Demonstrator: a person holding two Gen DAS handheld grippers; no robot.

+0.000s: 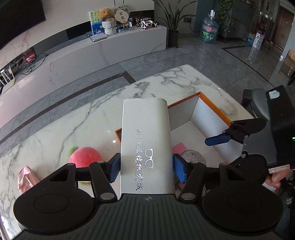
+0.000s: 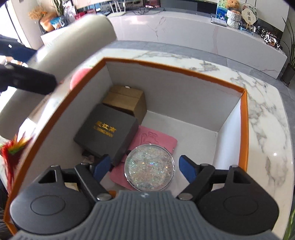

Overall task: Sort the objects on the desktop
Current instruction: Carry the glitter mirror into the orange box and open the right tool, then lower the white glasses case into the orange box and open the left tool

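A water jug [image 1: 209, 29] and a potted plant [image 1: 173, 24] are seen on the grey tiled floor [image 1: 193, 55]; a teddy bear [image 1: 105, 13] is set on the marble ledge [image 1: 110, 49].

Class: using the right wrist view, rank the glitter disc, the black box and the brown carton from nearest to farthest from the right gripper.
From the right gripper:
1. Glitter disc, between its fingers, on the pink cloth.
2. Black box, left.
3. Brown carton, far left corner of the orange-rimmed box.

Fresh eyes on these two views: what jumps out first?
The white glasses case, clamped in the left gripper above the marble table. Next, the glittery round mirror lying on a pink card inside the orange-rimmed box, just below the open right gripper.
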